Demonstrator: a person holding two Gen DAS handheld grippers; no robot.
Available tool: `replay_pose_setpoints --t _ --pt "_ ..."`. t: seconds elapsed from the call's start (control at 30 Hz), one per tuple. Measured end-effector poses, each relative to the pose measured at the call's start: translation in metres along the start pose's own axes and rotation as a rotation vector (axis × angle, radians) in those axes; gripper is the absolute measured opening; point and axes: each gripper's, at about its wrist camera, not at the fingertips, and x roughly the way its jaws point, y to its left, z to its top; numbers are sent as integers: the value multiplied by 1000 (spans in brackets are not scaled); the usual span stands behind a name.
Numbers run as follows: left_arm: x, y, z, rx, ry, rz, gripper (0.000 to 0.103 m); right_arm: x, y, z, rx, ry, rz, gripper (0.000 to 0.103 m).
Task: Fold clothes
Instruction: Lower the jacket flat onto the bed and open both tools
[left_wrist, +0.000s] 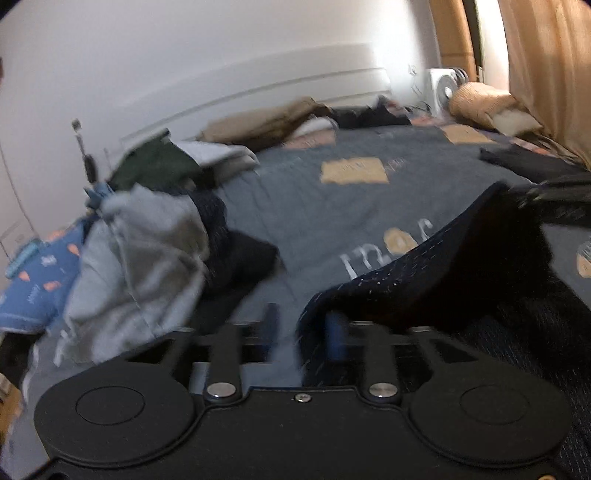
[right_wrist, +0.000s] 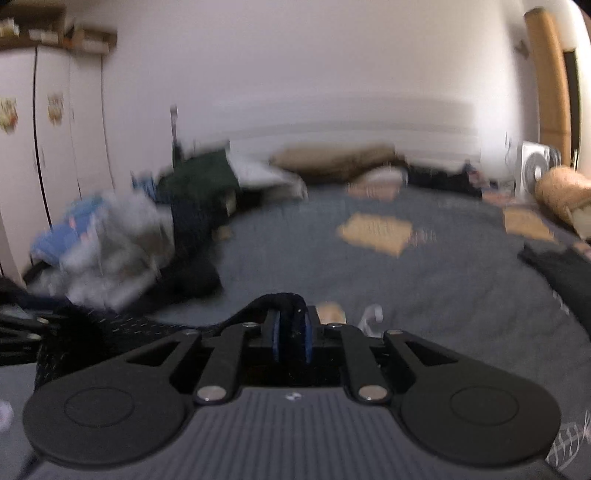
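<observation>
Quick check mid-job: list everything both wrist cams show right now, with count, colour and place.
dark navy garment: one, speckled, draped between both tongs
grey bedspread: one, tan patches, covers the bed
clothes pile: one, grey, blue and dark green, bed's left edge
tan pillow: one, by the headboard
black garment: one, bed's right edge
white fan: one, far right
wardrobe: one, white, left wall
left tongs: open, cloth beside one finger
right tongs: shut on the garment
</observation>
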Motion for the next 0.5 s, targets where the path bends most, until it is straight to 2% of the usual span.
replay_pose_setpoints --t 0.03,0.13,0.27,0.4,0.5 --pt "-3 -2 -3 7 -10 0 66 3 -2 -5 -7 33 -7 20" --pt "-32 -1 -13 -16 -43 8 67 6 -14 -15 -6 109 -64 34" --pt "-65 -10 -31 -54 -57 -9 72 -13 -17 -28 27 153 -55 41" --pt "-86 -24 -62 -95 -22 -40 74 -38 -10 -42 30 193 -43 49" --pt "-102 -29 -90 -162 26 -65 74 -66 -8 -56 75 189 -23 50"
